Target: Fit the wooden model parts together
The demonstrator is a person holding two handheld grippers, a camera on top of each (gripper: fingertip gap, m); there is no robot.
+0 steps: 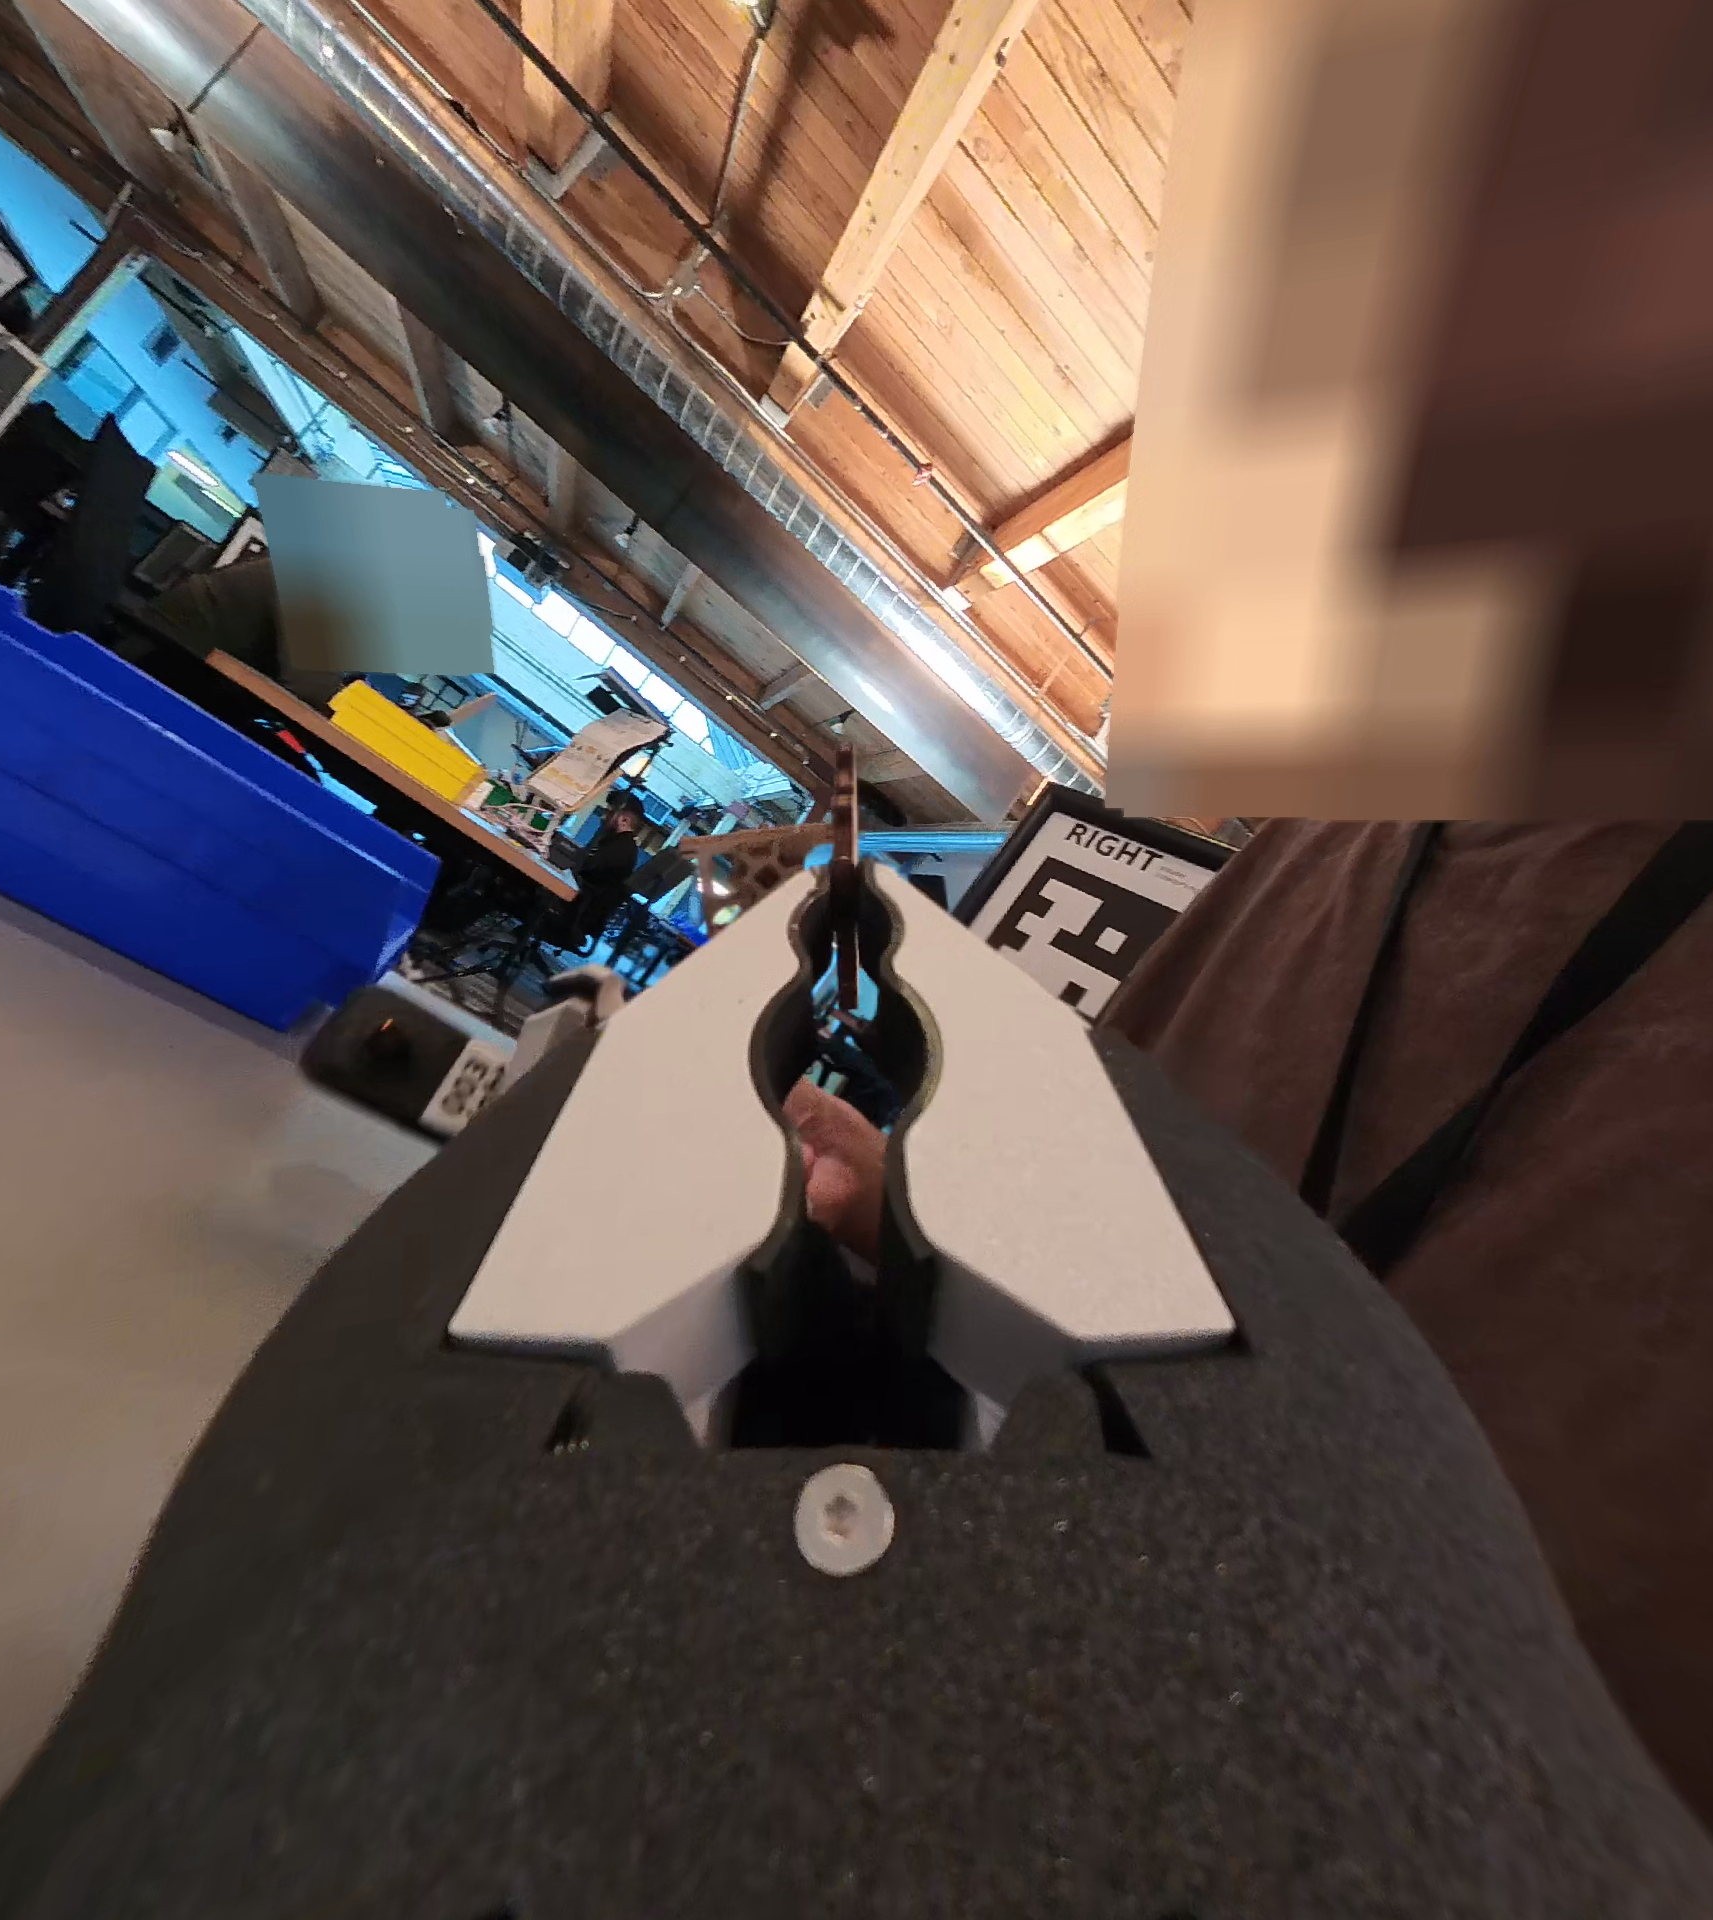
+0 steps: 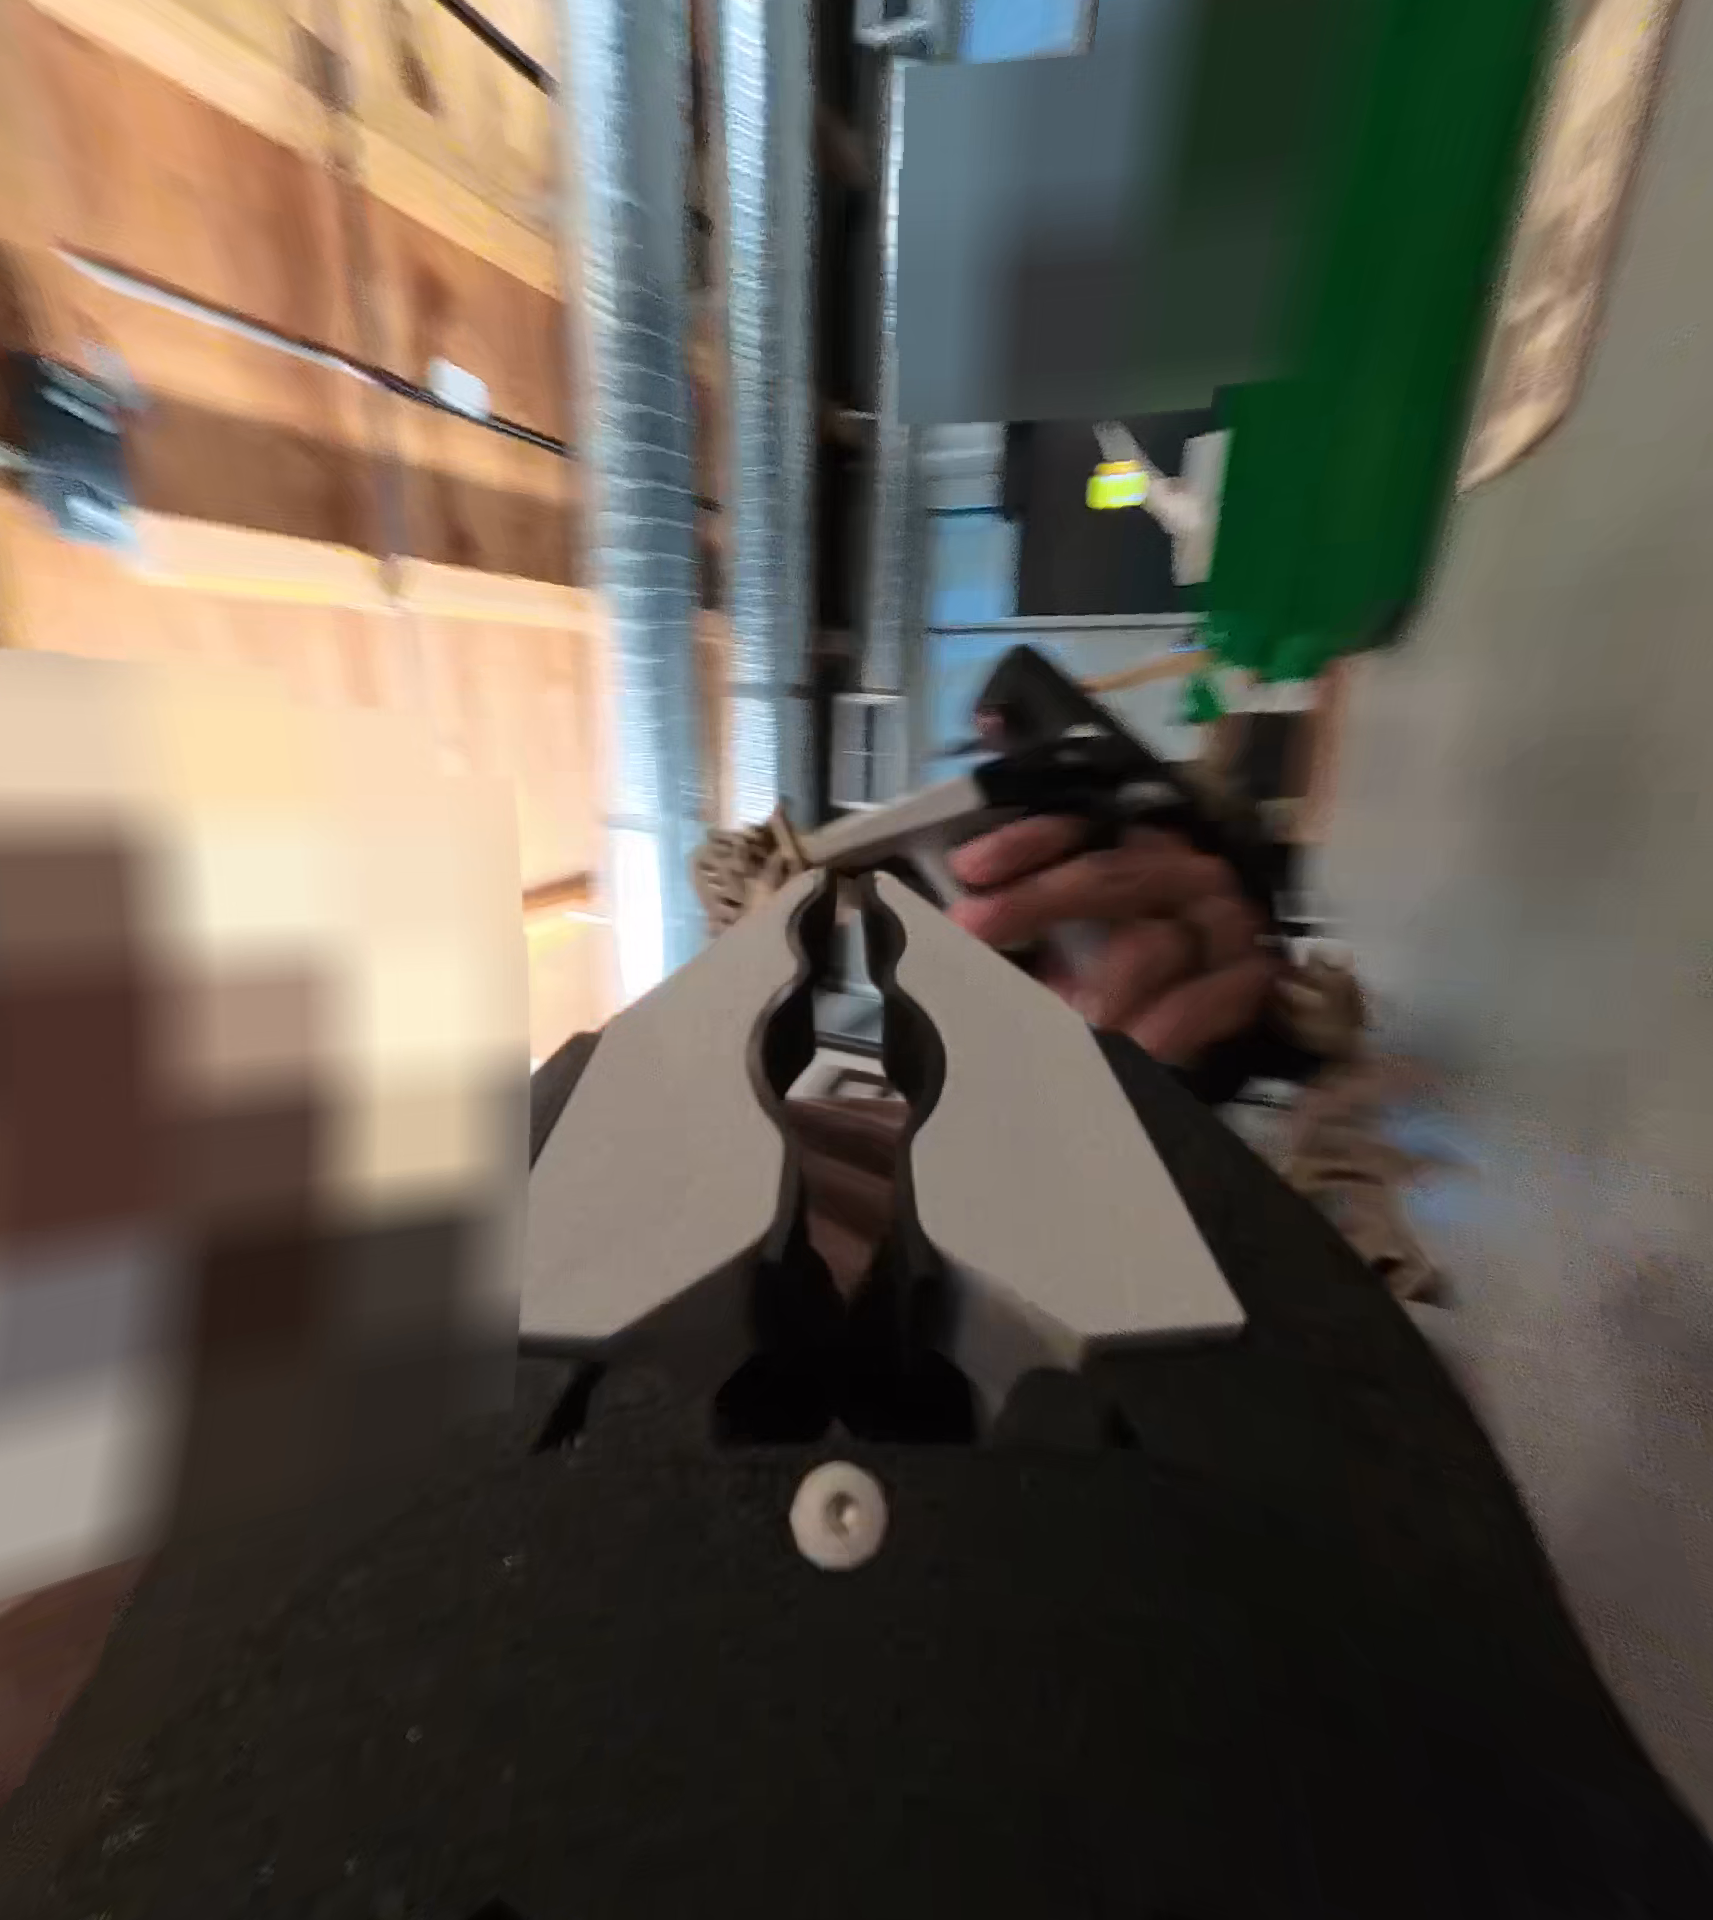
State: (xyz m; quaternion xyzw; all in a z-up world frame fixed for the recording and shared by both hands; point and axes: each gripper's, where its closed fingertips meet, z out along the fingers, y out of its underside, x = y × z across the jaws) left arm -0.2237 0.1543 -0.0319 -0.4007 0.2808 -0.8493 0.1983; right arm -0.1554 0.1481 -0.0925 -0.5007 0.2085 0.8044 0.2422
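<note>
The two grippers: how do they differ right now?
The left gripper pinches a thin dark wooden piece that pokes up past its tips. The right gripper is nearly closed too, but blur hides whether it grips anything. The left gripper's own view is sharp, while the right gripper's own view is smeared. Both have grey fingers on black bodies.
</note>
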